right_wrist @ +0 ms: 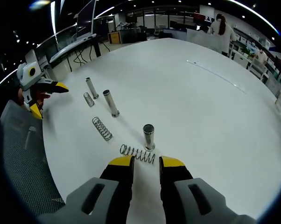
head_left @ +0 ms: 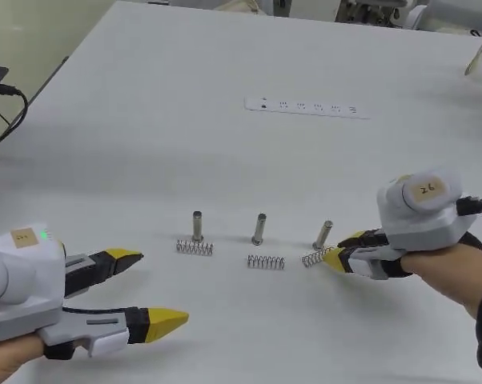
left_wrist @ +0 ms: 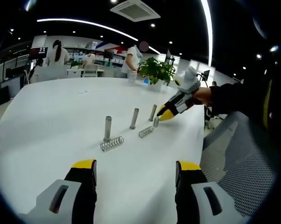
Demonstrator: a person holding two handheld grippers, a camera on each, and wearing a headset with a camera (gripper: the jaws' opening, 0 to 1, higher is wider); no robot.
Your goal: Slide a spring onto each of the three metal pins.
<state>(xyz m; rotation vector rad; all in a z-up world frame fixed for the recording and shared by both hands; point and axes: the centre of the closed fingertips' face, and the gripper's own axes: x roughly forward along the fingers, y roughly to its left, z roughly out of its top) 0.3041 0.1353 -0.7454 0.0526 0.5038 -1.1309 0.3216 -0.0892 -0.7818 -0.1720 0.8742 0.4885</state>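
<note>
Three metal pins stand upright in a row on the white table: left pin (head_left: 198, 226), middle pin (head_left: 260, 229), right pin (head_left: 323, 234). A loose spring lies flat in front of each: left spring (head_left: 194, 248), middle spring (head_left: 266, 262), right spring (head_left: 313, 258). My right gripper (head_left: 343, 248) is low at the right spring's end, jaws a little apart. In the right gripper view that spring (right_wrist: 137, 153) lies just past the fingertips (right_wrist: 122, 162), beside the nearest pin (right_wrist: 148, 136). My left gripper (head_left: 149, 288) hovers wide open, short of the left spring (left_wrist: 112, 143).
A white power strip (head_left: 305, 106) lies farther back on the table (head_left: 145, 144). A black cable (head_left: 5, 100) hangs off the left edge. Behind the table stand a potted plant (left_wrist: 157, 71) and several people.
</note>
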